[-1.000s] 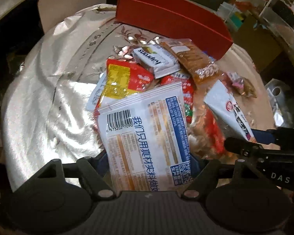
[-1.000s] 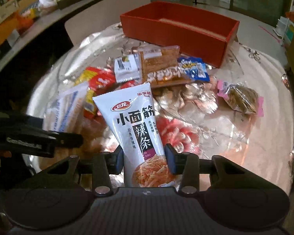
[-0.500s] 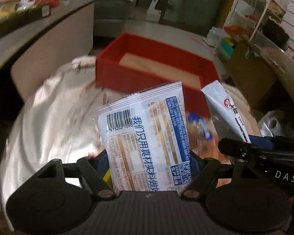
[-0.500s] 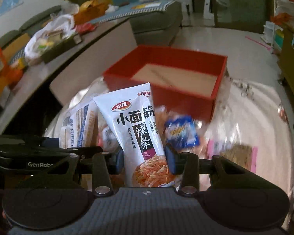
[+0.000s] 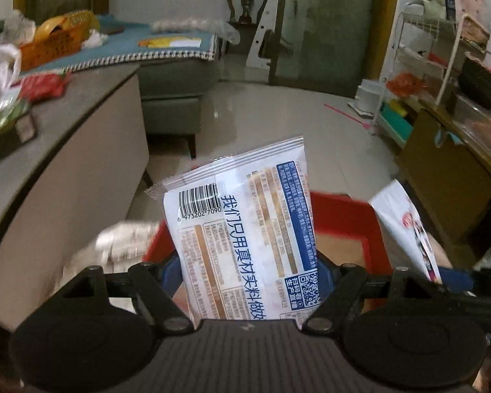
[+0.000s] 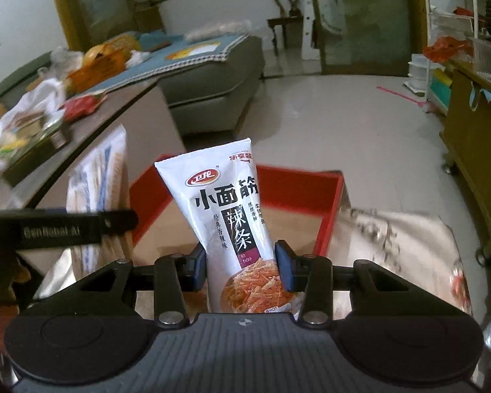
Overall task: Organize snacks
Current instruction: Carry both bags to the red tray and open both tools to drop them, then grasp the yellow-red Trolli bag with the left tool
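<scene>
My left gripper (image 5: 245,275) is shut on a white and blue snack packet (image 5: 242,226) with a barcode, held upright over the near edge of the red box (image 5: 347,209). My right gripper (image 6: 240,263) is shut on a white spicy-strip pouch (image 6: 229,216) with black lettering, also upright, above the red box (image 6: 298,180), whose tan floor shows with nothing on it. The pouch (image 5: 409,229) and right gripper show at the right of the left wrist view; the left gripper's arm (image 6: 59,229) and its packet (image 6: 98,180) show at the left of the right wrist view.
The silvery tablecloth (image 6: 392,239) lies right of the box. A grey counter (image 5: 65,137) with bags and packets runs along the left. Behind are a grey sofa (image 6: 212,75), shiny floor, a wire rack (image 5: 435,49) and a wooden cabinet (image 6: 474,124).
Both grippers have carried their packets away from the snack pile and forward to the red box, tilting upward. The pile on the table has dropped out of sight; the room beyond now shows.
</scene>
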